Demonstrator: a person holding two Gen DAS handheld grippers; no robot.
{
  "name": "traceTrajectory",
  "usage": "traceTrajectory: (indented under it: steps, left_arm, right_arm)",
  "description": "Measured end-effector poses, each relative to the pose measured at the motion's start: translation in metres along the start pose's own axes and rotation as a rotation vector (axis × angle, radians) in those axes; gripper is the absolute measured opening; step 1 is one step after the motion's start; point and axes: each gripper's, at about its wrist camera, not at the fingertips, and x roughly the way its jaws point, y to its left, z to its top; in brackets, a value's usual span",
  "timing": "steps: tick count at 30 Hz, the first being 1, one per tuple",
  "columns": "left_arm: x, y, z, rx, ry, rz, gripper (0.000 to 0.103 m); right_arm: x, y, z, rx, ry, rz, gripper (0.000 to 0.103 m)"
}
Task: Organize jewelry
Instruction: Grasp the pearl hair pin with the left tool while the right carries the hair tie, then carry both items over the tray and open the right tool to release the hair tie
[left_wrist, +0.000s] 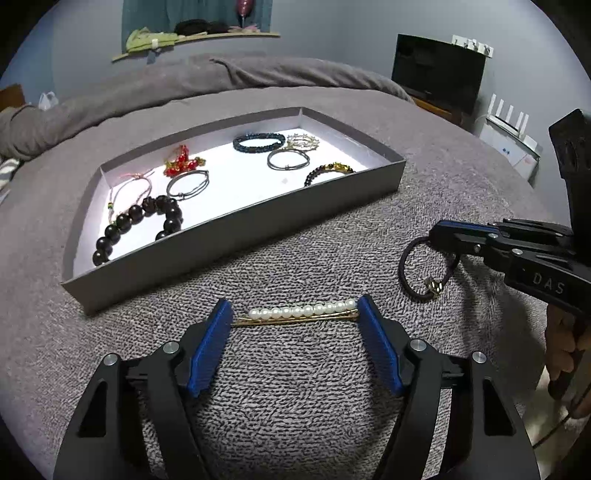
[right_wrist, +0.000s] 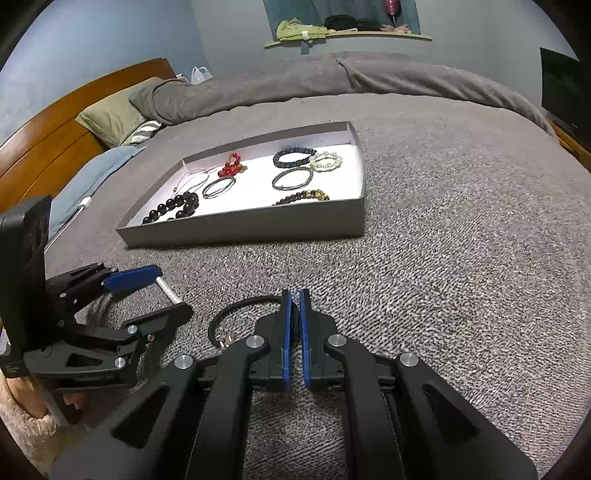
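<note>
A grey tray (left_wrist: 236, 236) with a white floor sits on the bed and holds several bracelets, among them a black bead bracelet (left_wrist: 142, 221) and a red bead piece (left_wrist: 181, 164). My left gripper (left_wrist: 295, 314) holds a pearl hair pin (left_wrist: 303, 312) lengthwise between its blue pads, just above the blanket in front of the tray. My right gripper (right_wrist: 294, 299) is shut on a black hair tie (left_wrist: 424, 266) with a small metal charm; the tie hangs from the fingertips to the right of the pin. The tray also shows in the right wrist view (right_wrist: 251, 229).
A grey knit blanket (left_wrist: 295, 387) covers the bed. A rumpled duvet (left_wrist: 221, 77) lies behind the tray. Pillows (right_wrist: 110, 118) and a wooden headboard (right_wrist: 55, 129) are at the left. A dark screen (left_wrist: 439, 74) and a white router (left_wrist: 509, 125) stand at the right.
</note>
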Motion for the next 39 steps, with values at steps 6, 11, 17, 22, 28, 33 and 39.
traceTrajectory:
  steps: [6,11,17,22,28,33,39]
  left_arm:
    - [-0.010,0.001,-0.002,0.003,-0.033,0.023,0.070]
    - [-0.029,0.012,0.000,-0.026,-0.086,0.031,0.070]
    - [-0.043,0.029,0.005,-0.065,-0.119,0.050,0.070]
    - [-0.052,0.043,0.018,-0.089,-0.151,0.075,0.070]
    - [-0.037,0.050,0.046,-0.092,-0.150,0.080,0.070]
    - [-0.003,0.044,0.071,-0.003,-0.108,0.113,0.070]
    - [0.037,0.048,0.090,0.044,-0.027,0.057,0.070]
  right_arm:
    - [-0.004,-0.003,-0.001,0.007,-0.001,0.004,0.028]
    - [0.006,0.002,-0.005,-0.019,0.035,-0.027,0.021]
    - [-0.011,0.010,0.001,-0.016,-0.057,0.018,0.003]
    - [-0.029,0.019,0.018,-0.025,-0.157,0.064,0.003]
    - [-0.034,0.031,0.075,-0.049,-0.251,0.065,0.003]
    - [-0.009,0.029,0.119,-0.041,-0.250,0.054,0.003]
    - [0.051,0.005,0.127,0.064,-0.148,0.113,0.003]
